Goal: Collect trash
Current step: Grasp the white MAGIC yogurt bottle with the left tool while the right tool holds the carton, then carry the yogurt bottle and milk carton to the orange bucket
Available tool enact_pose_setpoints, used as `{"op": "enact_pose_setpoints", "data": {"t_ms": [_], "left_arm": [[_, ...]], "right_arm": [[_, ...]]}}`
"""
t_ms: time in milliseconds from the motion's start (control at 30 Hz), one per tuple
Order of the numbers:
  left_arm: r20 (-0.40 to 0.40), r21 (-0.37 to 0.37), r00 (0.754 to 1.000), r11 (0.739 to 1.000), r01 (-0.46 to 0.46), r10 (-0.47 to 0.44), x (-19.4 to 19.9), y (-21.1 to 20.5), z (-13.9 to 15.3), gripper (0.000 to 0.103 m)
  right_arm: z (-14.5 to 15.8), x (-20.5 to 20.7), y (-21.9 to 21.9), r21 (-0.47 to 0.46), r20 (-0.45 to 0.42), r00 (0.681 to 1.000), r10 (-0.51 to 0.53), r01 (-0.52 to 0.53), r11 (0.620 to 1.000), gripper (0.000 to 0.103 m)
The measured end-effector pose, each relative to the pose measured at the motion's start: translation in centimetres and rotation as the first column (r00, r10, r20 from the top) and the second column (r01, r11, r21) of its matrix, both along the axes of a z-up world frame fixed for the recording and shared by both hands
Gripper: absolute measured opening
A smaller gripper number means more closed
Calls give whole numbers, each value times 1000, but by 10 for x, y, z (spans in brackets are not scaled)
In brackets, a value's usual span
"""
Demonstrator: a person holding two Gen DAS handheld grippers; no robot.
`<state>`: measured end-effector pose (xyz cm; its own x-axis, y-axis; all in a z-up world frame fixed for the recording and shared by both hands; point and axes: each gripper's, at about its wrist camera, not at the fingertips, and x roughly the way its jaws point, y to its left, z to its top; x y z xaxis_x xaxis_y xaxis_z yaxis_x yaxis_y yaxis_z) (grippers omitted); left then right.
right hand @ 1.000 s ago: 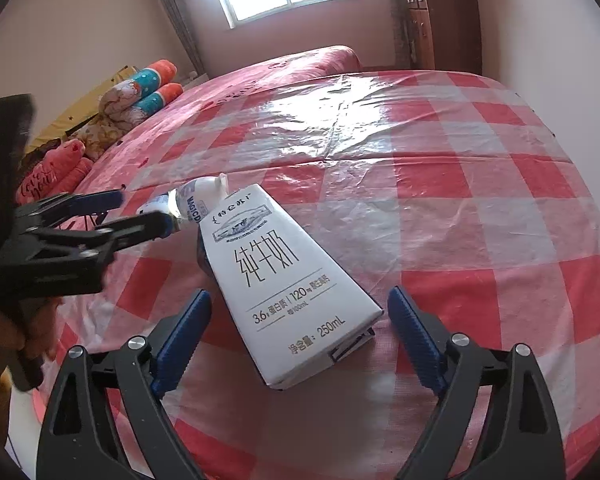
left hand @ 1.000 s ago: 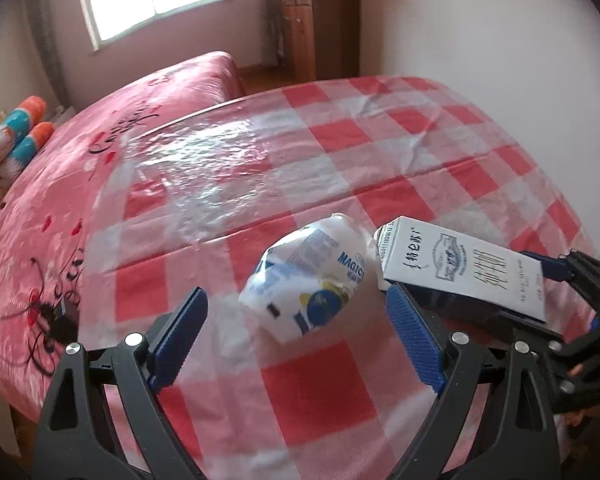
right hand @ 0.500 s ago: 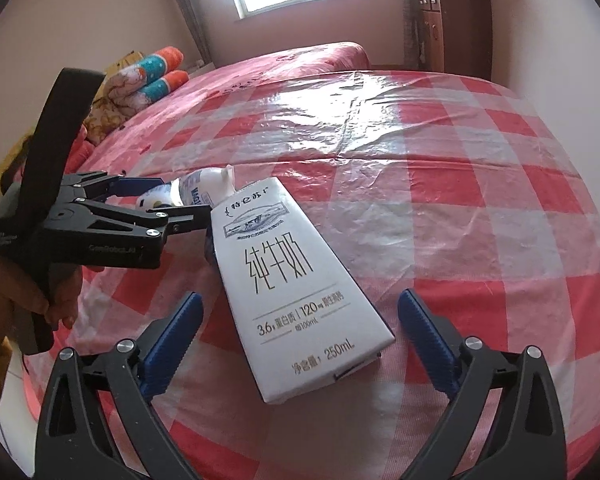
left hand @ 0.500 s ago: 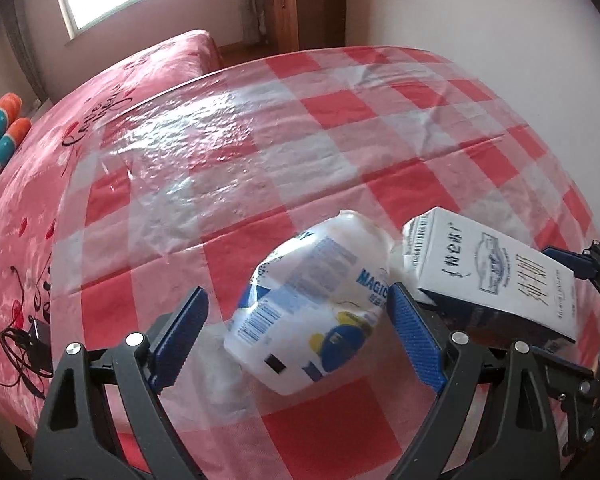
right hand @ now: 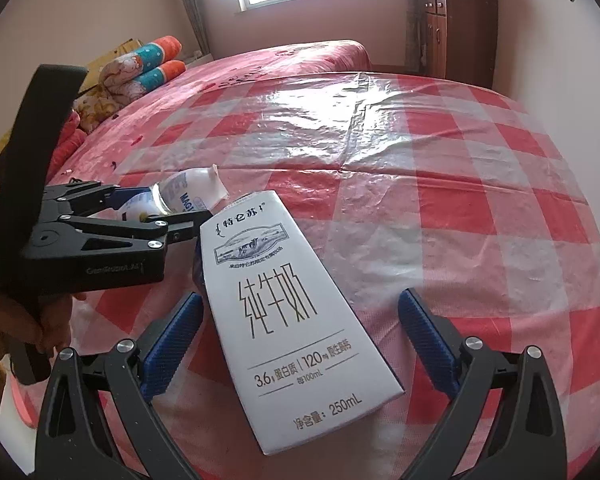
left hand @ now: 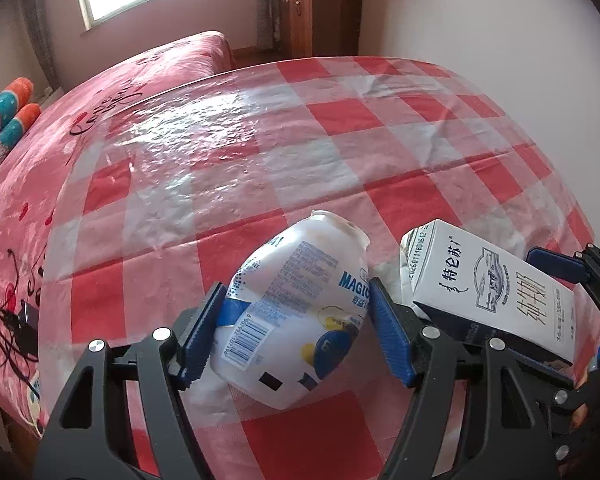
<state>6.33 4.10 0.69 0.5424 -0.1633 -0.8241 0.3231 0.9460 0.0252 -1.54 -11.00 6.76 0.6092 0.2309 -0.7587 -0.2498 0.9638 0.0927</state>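
We have our left gripper (left hand: 294, 334) clamped on the crumpled white plastic bottle with blue print (left hand: 300, 312), low in the left wrist frame, its blue fingers (left hand: 388, 336) pressing both flanks so it can be lifted off the red-and-white checked plastic-covered table (left hand: 260, 152). Our right gripper (right hand: 300, 344) stands wide around the white milk carton (right hand: 284, 308) lying flat at lower centre, pads clear of it, lined up for a grasp. Against the earlier frames, the left fingers have just closed in onto the bottle; the right opened slightly.
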Motion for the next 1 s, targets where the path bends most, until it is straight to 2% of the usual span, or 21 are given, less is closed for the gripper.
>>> {"op": "enact_pose_setpoints", "data": {"t_ms": [200, 267, 533, 767, 1000], "left_arm": [[-1, -16, 998, 998, -56, 56, -9, 6, 1, 71], [2, -18, 998, 998, -66, 66, -15, 8, 1, 71], [10, -32, 995, 994, -101, 101, -36, 19, 2, 71], [15, -58, 993, 991, -118, 120, -61, 28, 5, 71], [39, -62, 990, 989, -132, 135, -84, 34, 10, 71]], "right_arm": [[-1, 0, 7, -45, 2, 1000, 4, -4, 999, 96], [-2, -1, 9, -63, 6, 1000, 4, -3, 998, 90], [-1, -1, 14, -87, 16, 1000, 24, -23, 996, 78], [-1, -4, 17, -106, 25, 999, 31, -28, 994, 61], [-2, -10, 22, -122, 28, 998, 47, -44, 992, 55]]}}
